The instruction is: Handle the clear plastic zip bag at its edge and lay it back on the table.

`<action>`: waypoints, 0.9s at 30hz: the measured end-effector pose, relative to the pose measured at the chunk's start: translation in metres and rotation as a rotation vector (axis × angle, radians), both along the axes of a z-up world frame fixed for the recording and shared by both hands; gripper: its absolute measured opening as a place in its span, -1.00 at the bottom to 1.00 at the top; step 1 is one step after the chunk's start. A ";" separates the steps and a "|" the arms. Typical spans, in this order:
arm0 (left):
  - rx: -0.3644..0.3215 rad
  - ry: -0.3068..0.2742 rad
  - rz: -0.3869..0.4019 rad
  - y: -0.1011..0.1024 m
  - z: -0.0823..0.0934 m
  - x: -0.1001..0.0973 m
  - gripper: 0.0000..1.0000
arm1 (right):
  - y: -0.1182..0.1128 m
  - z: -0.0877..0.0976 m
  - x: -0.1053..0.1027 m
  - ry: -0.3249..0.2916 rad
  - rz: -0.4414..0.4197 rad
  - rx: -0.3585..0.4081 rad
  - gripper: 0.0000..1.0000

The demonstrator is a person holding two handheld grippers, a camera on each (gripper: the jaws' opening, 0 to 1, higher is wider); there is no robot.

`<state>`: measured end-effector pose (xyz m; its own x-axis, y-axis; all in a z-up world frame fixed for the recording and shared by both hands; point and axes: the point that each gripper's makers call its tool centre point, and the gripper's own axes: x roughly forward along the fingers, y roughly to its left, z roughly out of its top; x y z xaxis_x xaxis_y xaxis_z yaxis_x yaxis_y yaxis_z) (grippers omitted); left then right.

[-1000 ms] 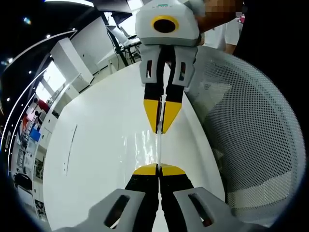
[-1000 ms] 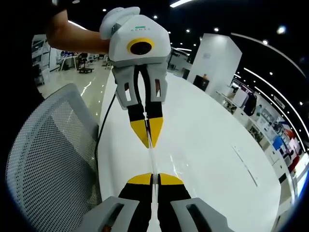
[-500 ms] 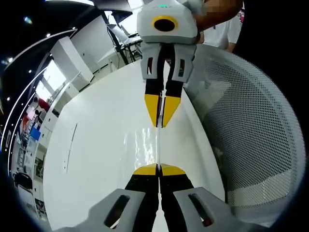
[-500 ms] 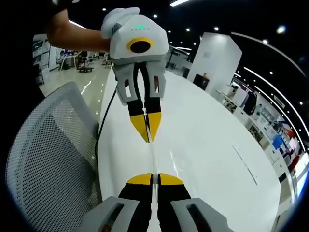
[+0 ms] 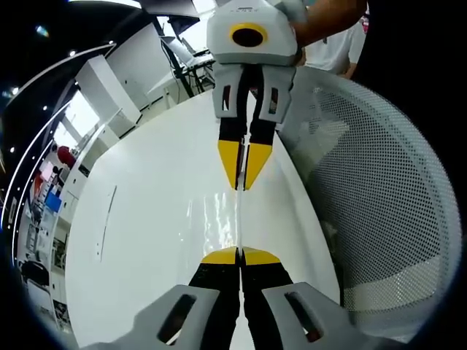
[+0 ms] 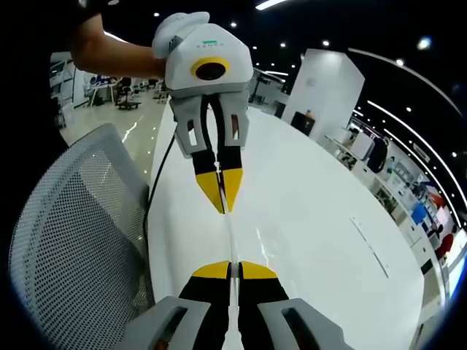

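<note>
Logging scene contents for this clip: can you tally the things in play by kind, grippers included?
Grippers: 2 (left gripper, right gripper)
Zip bags: 1 (bag, held edge-on between both grippers)
Tables: 1 (table)
Mesh chairs: 1 (chair)
Total: 5

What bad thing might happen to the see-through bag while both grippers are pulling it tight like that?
The clear zip bag is stretched edge-on between the left gripper and the right gripper, each pinching only a thin edge.

1. Pulling farther apart might slip the slick plastic out of one gripper, or tear the edge.
2. It hangs near the table edge beside a mesh chair, so a dropped bag might slide off instead of landing flat.
</note>
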<state>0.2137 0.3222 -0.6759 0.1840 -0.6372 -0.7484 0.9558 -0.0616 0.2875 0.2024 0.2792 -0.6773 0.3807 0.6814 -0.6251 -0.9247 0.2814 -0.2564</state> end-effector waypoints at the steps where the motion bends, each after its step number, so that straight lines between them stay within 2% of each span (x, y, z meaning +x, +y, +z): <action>1: 0.000 0.000 0.000 0.000 0.000 0.000 -1.00 | 0.000 0.000 0.000 0.001 -0.001 0.001 -1.00; 27: -0.010 0.001 0.009 0.002 0.001 0.003 -1.00 | 0.000 0.001 0.002 -0.002 -0.006 0.001 -1.00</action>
<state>0.2163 0.3238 -0.6752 0.1895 -0.6428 -0.7422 0.9565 -0.0499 0.2875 0.2039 0.2796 -0.6760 0.3858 0.6798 -0.6238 -0.9226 0.2872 -0.2575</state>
